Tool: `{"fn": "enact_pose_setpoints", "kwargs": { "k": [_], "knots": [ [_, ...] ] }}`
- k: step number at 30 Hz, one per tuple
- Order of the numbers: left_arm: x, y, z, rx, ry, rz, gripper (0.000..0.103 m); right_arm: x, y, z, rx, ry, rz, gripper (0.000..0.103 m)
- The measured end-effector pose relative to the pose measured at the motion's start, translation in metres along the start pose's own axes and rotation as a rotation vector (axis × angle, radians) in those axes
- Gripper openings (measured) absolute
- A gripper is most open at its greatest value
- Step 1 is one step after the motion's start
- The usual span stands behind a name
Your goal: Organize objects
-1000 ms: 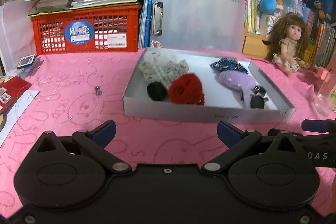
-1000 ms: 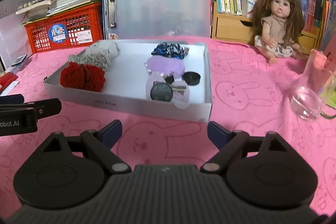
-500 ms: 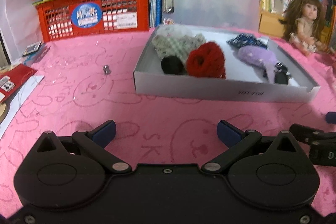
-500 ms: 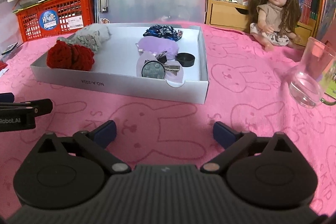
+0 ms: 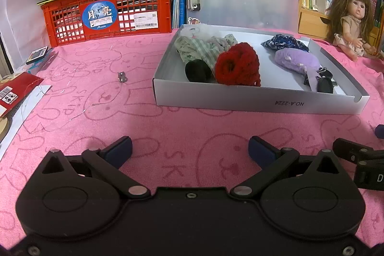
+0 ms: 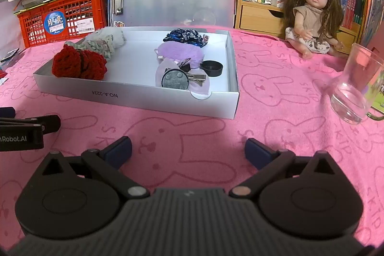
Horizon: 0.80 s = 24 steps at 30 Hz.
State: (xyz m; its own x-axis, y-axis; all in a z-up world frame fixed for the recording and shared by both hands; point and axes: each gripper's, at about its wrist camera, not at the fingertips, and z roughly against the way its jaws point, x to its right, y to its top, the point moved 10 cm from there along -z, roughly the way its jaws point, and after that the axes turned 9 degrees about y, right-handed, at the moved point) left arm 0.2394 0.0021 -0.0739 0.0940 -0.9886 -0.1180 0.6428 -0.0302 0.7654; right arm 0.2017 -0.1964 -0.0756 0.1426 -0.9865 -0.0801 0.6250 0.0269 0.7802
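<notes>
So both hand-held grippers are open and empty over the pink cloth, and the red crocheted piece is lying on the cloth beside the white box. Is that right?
Not quite. The red crocheted piece lies inside the white box, at its left end, not on the pink cloth; the right wrist view shows it. The rest holds: the left hand-held gripper and right hand-held gripper are open and empty.

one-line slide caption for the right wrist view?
Open, empty right gripper faces a white box holding a red knit item on pink cloth.
</notes>
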Motion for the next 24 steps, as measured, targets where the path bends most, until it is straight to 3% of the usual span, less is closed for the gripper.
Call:
{"fn": "enact_pose_setpoints", "kwargs": {
  "k": [24],
  "knots": [
    [0.0003,0.0001,0.0004,-0.001,0.015,0.010,0.103,0.0001,0.0001,-0.0004,0.000,0.000,0.000,0.103]
  ]
}}
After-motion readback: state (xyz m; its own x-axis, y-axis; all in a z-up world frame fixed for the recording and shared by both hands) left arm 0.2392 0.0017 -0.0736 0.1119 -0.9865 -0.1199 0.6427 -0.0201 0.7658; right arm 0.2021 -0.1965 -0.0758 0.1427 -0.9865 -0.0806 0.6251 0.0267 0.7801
